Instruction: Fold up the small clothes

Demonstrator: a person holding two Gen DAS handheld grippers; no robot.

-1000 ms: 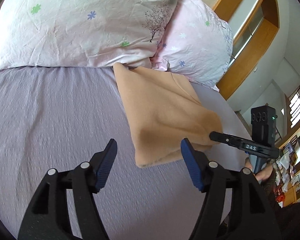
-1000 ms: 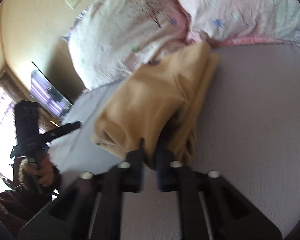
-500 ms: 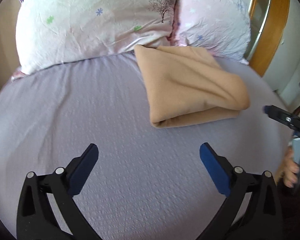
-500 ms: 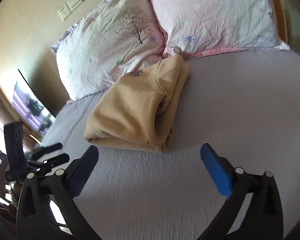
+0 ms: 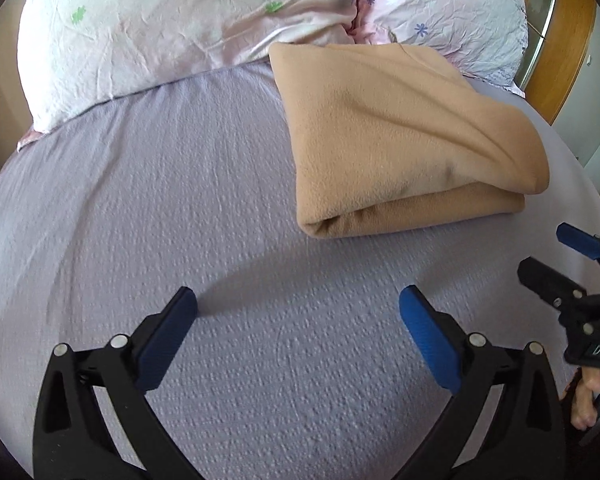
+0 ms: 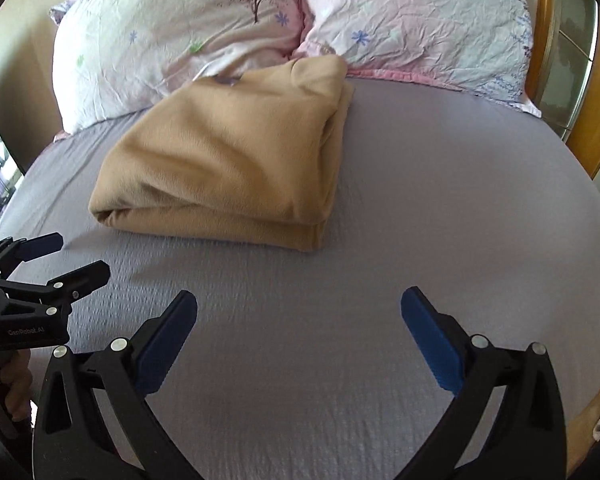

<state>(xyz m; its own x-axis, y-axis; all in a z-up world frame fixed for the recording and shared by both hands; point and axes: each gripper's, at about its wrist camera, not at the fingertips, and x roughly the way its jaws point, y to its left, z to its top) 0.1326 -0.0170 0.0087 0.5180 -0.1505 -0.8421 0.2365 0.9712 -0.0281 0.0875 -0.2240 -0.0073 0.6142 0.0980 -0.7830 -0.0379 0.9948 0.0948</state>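
A tan fleece garment lies folded into a thick rectangle on the lilac bed sheet, its far end against the pillows. It also shows in the right wrist view. My left gripper is open and empty, held back from the garment's near edge. My right gripper is open and empty, also back from the garment. Each gripper shows in the other's view: the right one at the left view's right edge, the left one at the right view's left edge.
Two floral pillows lie along the head of the bed. A wooden bed frame stands at the right. The sheet spreads around the garment.
My right gripper has let go of the garment and opened. Both grippers have pulled back from it and opened wide. The garment now rests folded on the sheet.
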